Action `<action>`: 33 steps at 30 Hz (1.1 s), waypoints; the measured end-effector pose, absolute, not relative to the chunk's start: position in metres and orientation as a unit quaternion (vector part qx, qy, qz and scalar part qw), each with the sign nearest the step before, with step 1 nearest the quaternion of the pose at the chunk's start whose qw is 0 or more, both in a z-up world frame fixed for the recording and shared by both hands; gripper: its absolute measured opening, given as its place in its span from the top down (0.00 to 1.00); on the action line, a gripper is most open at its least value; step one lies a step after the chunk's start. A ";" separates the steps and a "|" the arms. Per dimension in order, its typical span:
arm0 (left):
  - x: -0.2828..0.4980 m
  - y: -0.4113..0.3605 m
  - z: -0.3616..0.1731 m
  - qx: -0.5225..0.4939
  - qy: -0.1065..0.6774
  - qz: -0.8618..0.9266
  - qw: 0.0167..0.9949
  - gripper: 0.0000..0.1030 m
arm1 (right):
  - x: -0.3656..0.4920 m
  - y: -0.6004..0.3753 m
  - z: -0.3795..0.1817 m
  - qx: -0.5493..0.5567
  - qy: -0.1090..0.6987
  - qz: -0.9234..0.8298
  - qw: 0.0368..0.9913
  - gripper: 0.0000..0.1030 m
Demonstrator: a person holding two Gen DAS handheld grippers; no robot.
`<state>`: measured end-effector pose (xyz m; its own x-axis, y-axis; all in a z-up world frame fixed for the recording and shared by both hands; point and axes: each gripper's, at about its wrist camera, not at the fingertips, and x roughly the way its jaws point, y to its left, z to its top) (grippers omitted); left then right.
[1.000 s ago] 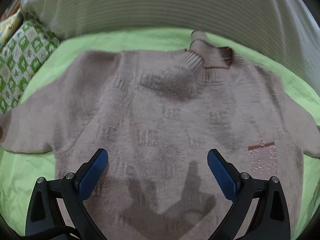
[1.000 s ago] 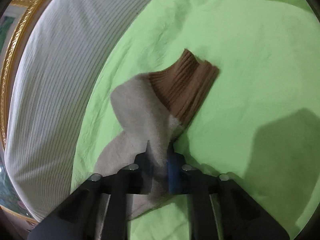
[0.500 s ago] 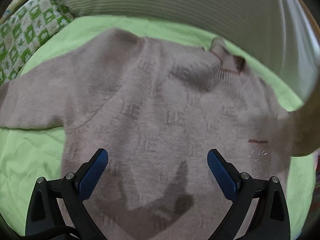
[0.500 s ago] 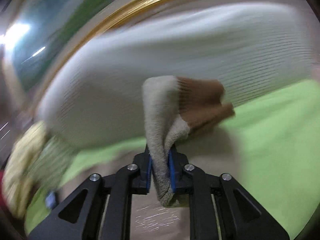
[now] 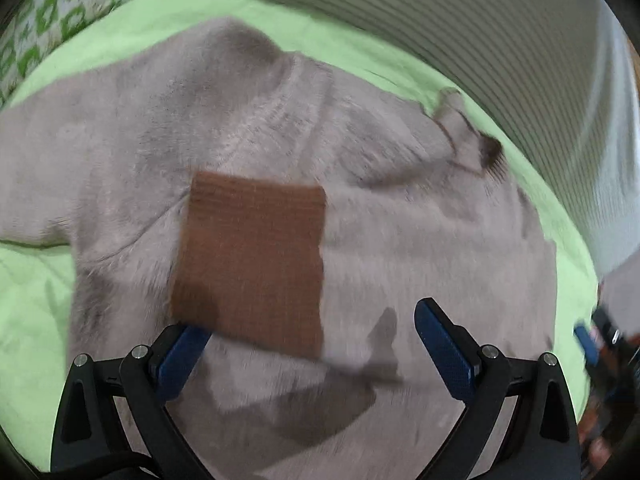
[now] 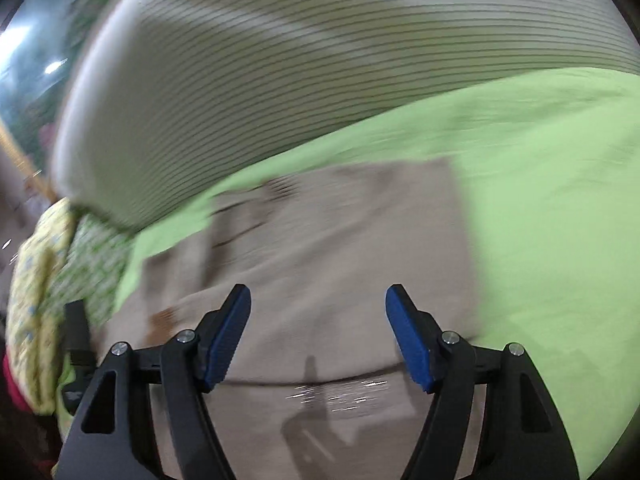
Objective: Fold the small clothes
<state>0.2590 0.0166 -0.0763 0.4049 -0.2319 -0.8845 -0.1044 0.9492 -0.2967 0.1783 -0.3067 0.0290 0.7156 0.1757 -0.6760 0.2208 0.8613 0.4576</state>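
A beige knitted sweater lies spread on a lime green sheet, filling most of the left wrist view. The left gripper points down at it with its blue-padded jaws spread wide and nothing between them. Just ahead of the gripper, and slightly towards its left finger, a brown ribbed cuff lies flat on the sweater's chest, at the end of a sleeve folded across the body. The cuff's near corner hides the tip of that left finger. Further ahead and to the right, the neckline is blurred and hard to make out. The sweater's hem is cut off below the fingers. At the far right edge a blurred blue and black shape shows; what it is cannot be told.

In the right wrist view, the right gripper is opening over the sweater, its jaws apart with only flat fabric beneath. A glittery patch smears below the fingers. Ahead rises a striped white cushion; a patterned green pillow sits to the left, half blurred.
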 end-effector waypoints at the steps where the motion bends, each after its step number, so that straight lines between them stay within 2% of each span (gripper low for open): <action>1: 0.263 0.020 -0.077 -0.172 0.535 -0.036 0.826 0.10 | 0.178 -0.323 0.026 0.264 0.374 -0.028 0.888 0.31; 2: 0.266 0.021 -0.076 -0.180 0.528 -0.038 0.829 0.26 | 0.180 -0.337 0.022 0.264 0.375 -0.047 0.888 0.31; 3: 0.269 0.021 -0.075 -0.182 0.522 -0.043 0.832 0.54 | 0.184 -0.349 0.017 0.261 0.378 -0.064 0.886 0.31; 4: 0.270 0.021 -0.074 -0.181 0.519 -0.049 0.834 0.67 | 0.186 -0.356 0.014 0.260 0.382 -0.071 0.884 0.31; 5: 0.270 0.021 -0.071 -0.177 0.516 -0.057 0.836 0.74 | 0.193 -0.365 0.007 0.258 0.388 -0.079 0.881 0.31; 9: 0.266 0.013 -0.057 -0.144 0.494 -0.089 0.853 0.89 | 0.225 -0.370 -0.025 0.248 0.436 -0.077 0.862 0.31; 10: 0.265 0.013 -0.051 -0.142 0.485 -0.096 0.857 0.89 | 0.232 -0.368 -0.032 0.240 0.450 -0.077 0.857 0.34; 11: 0.263 0.017 -0.043 -0.144 0.474 -0.099 0.863 0.90 | 0.237 -0.366 -0.031 0.226 0.452 -0.075 0.860 0.41; 12: 0.261 0.021 -0.031 -0.148 0.458 -0.102 0.871 0.90 | 0.239 -0.365 -0.026 0.220 0.450 -0.068 0.863 0.73; 13: 0.258 0.027 -0.019 -0.151 0.434 -0.104 0.882 0.90 | 0.240 -0.365 -0.017 0.222 0.448 -0.054 0.864 0.91; 17: 0.256 0.046 -0.008 -0.137 0.414 -0.088 0.896 0.90 | 0.235 -0.357 0.019 0.177 0.406 -0.034 0.896 0.91; 22: 0.259 0.057 -0.047 -0.102 0.454 -0.064 0.883 0.89 | 0.240 -0.357 0.005 0.142 0.429 -0.055 0.890 0.91; 25: 0.258 0.051 -0.064 -0.060 0.461 -0.053 0.884 0.85 | 0.244 -0.348 -0.006 0.098 0.440 -0.076 0.890 0.91; 27: 0.259 0.052 -0.066 -0.051 0.464 -0.047 0.883 0.74 | 0.246 -0.348 -0.011 0.082 0.451 -0.087 0.884 0.91; 29: 0.256 0.061 -0.061 -0.064 0.466 -0.044 0.881 0.67 | 0.247 -0.353 -0.006 0.084 0.460 -0.097 0.878 0.82; 31: 0.243 0.075 -0.048 -0.085 0.456 -0.039 0.885 0.47 | 0.246 -0.358 0.004 0.100 0.454 -0.108 0.879 0.64; 32: 0.236 0.086 -0.042 -0.095 0.453 -0.027 0.886 0.35 | 0.241 -0.363 0.013 0.111 0.445 -0.115 0.881 0.59; 33: 0.230 0.095 -0.038 -0.108 0.448 -0.023 0.887 0.34 | 0.235 -0.367 0.023 0.120 0.433 -0.119 0.885 0.50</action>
<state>0.2295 0.0948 -0.0380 0.5984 -0.1368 -0.7895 -0.0562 0.9757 -0.2116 0.2347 -0.3668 0.0226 0.5967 -0.1064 -0.7954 0.3135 0.9433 0.1090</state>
